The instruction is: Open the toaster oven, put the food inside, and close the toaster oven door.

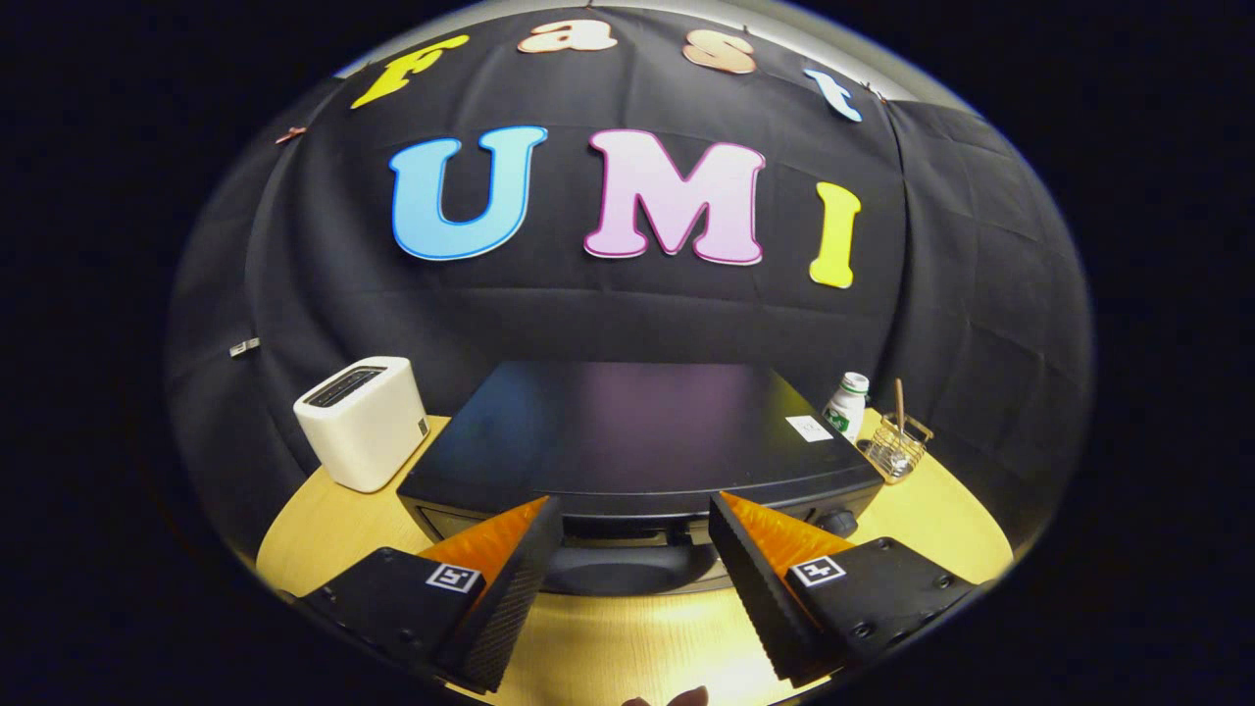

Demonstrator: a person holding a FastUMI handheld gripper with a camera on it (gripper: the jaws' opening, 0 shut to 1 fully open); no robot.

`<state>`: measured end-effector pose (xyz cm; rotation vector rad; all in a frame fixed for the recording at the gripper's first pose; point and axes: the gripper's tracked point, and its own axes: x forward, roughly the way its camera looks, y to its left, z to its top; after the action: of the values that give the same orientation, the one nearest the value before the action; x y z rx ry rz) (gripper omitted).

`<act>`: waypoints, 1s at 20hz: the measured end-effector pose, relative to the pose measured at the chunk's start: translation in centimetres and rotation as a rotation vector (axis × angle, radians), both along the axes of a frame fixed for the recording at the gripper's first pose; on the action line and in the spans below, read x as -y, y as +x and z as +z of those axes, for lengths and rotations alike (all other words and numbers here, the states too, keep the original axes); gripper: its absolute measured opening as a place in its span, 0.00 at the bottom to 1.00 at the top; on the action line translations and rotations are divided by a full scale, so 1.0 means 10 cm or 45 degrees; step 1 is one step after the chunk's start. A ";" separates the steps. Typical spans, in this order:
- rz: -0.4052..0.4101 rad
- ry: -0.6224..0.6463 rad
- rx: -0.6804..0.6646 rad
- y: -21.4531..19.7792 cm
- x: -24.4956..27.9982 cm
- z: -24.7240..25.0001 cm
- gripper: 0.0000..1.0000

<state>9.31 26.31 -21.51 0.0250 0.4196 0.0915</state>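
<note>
A black toaster oven [627, 422] stands on the wooden table [324, 529], seen from above and in front. My gripper [634, 504] is open, its two fingertips [537, 520] up against the oven's upper front edge. In the gap between the fingers lies a dark curved bar [627, 571], which looks like the door handle; neither finger presses on it. Whether the door is fully closed is hard to tell from this angle. A round knob [839, 521] sits on the oven's front just beyond the right finger.
A white slot toaster [363, 422] stands left of the oven. To its right are a white bottle with a green label [847, 404] and a small wire basket [894, 449] holding a stick. Black cloth hangs behind the table.
</note>
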 end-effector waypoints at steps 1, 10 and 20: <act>0.008 0.003 -0.056 -0.02 -0.01 -0.13 0.98; 0.014 0.059 -0.050 -0.17 -0.03 -0.13 0.97; 0.026 0.002 -0.117 -0.93 0.03 -0.50 0.96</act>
<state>0.05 25.99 -26.56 0.0264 0.5117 0.1110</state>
